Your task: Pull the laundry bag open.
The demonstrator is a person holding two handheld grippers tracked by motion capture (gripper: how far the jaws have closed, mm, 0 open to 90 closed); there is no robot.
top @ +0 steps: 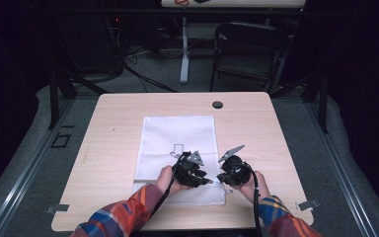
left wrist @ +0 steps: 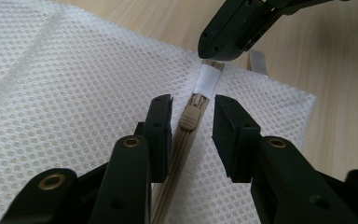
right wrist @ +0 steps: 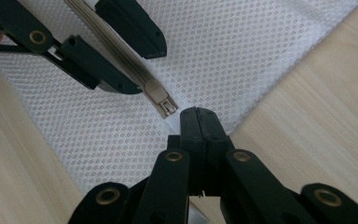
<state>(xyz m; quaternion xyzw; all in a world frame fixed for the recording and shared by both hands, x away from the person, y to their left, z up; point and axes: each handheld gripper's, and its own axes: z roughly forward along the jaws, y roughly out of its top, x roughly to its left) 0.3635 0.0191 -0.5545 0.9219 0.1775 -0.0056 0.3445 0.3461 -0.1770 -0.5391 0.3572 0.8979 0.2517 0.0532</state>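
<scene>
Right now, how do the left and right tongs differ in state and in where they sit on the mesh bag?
The left tongs stand open astride the zipper pull; the right tongs are shut at the zipper's end. Left sits farther in on the mesh bag, right near its corner. Both are black.

free: table (top: 113, 148) left of mesh bag (top: 177, 133) | obstacle: right gripper (left wrist: 223, 49) (by zipper end)

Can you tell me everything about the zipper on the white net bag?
The zipper is beige, with fine teeth that look like plastic, and runs along one edge of the white mesh bag lying flat on the table. Its slider sits near the end, by a white fabric tab. The left gripper straddles the slider, jaws apart on both sides, not yet pinching. The right gripper is shut on the bag's end by the tab.
</scene>
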